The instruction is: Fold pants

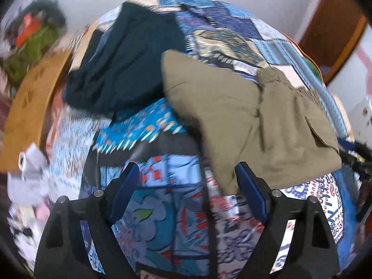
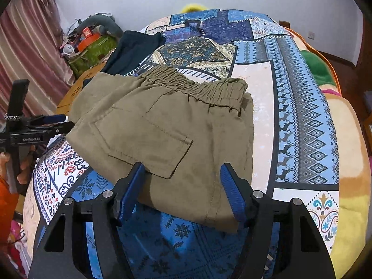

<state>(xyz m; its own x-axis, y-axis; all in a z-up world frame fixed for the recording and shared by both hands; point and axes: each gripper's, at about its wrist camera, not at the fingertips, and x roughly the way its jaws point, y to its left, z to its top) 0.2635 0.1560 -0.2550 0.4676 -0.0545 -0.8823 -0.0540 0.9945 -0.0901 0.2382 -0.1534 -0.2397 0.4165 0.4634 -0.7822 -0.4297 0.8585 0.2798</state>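
Olive-khaki pants [image 2: 167, 125] lie folded into a compact stack on the patterned blue bedspread [image 2: 302, 107], elastic waistband at the far side, a back pocket on top. They also show in the left wrist view [image 1: 251, 121], to the right. My right gripper [image 2: 183, 172] is open, its blue-padded fingers straddling the near edge of the pants without clamping them. My left gripper [image 1: 186, 169] is open and empty over the bedspread [image 1: 162, 209], just left of the pants. The left gripper also shows in the right wrist view [image 2: 55, 121] at the pants' left edge.
A dark navy garment [image 2: 132, 46] lies on the bed beyond the pants, also in the left wrist view [image 1: 125, 65]. A brown wooden board [image 1: 30, 107] and cluttered boxes [image 2: 93, 44] stand left of the bed. Orange and green blankets [image 2: 318, 67] lie on the right.
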